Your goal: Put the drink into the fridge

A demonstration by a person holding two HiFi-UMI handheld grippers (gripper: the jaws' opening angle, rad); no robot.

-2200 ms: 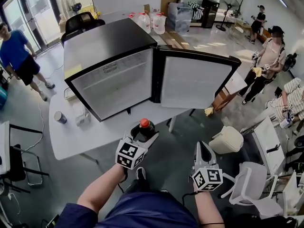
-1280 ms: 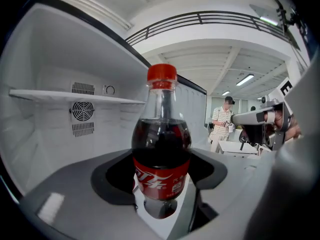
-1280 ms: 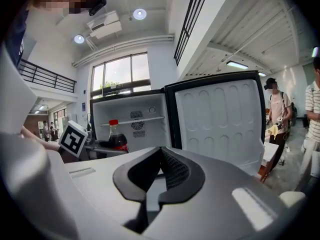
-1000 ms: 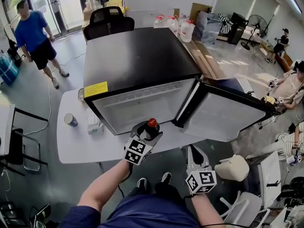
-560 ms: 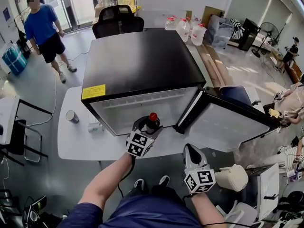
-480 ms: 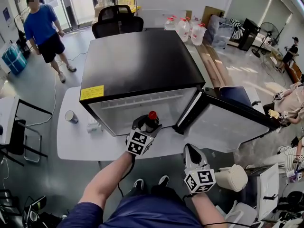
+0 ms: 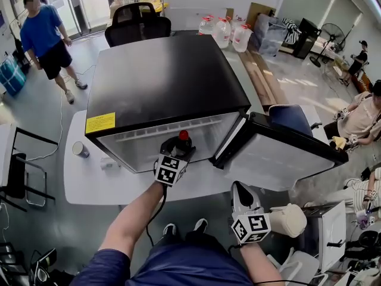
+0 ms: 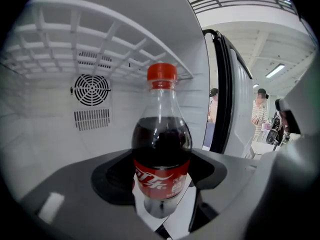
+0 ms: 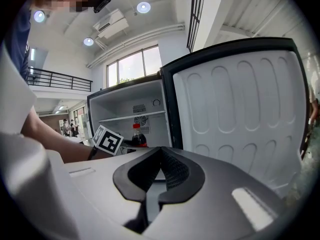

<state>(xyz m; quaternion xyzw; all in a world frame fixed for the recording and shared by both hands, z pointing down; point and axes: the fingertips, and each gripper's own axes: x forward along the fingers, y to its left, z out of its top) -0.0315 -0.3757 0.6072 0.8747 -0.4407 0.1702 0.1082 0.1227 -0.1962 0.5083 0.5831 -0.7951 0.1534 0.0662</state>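
A cola bottle (image 8: 161,154) with a red cap and red label stands upright between the jaws of my left gripper (image 7: 177,146), which is shut on it. The bottle (image 7: 183,137) is at the mouth of the open black fridge (image 7: 161,76), just below its white wire shelf (image 8: 100,39). A round fan grille (image 8: 91,89) shows on the fridge's back wall. My right gripper (image 7: 241,196) hangs lower and to the right, shut and holding nothing, facing the open fridge door (image 9: 240,119). In the right gripper view the bottle (image 9: 138,136) shows inside the fridge opening.
The fridge stands on a white table (image 7: 89,183) with a paper cup (image 7: 77,149) at its left. The open door (image 7: 280,154) swings out to the right. A black chair (image 7: 137,22), water jugs (image 7: 223,31) and several people stand around.
My left gripper has carried the bottle forward, from in front of the table into the fridge opening. The right gripper has stayed low at the right.
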